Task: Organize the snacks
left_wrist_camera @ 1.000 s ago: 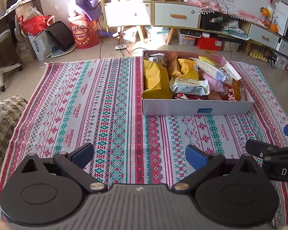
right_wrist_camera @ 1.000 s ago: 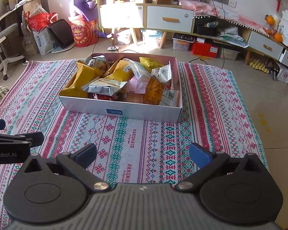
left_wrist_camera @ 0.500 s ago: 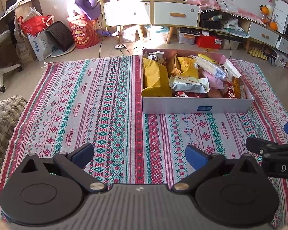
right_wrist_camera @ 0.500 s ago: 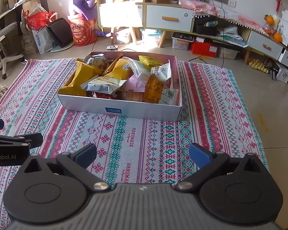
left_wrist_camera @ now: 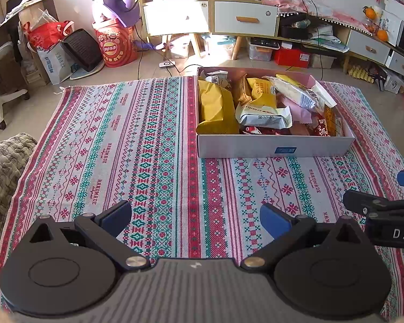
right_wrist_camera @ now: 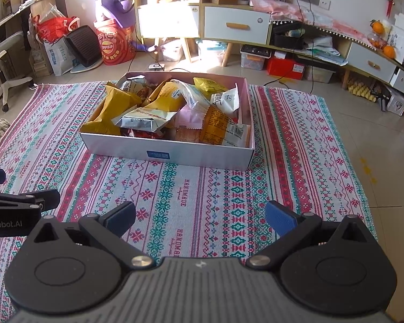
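We see the snack packets (left_wrist_camera: 264,114) heaped in a shallow cardboard box (left_wrist_camera: 274,149) on the patterned cloth (left_wrist_camera: 137,148), toward its far edge. Our left hand-held gripper (left_wrist_camera: 195,214) and right hand-held gripper (right_wrist_camera: 200,215) hover over the cloth's near edge, jaws spread wide, holding nothing.
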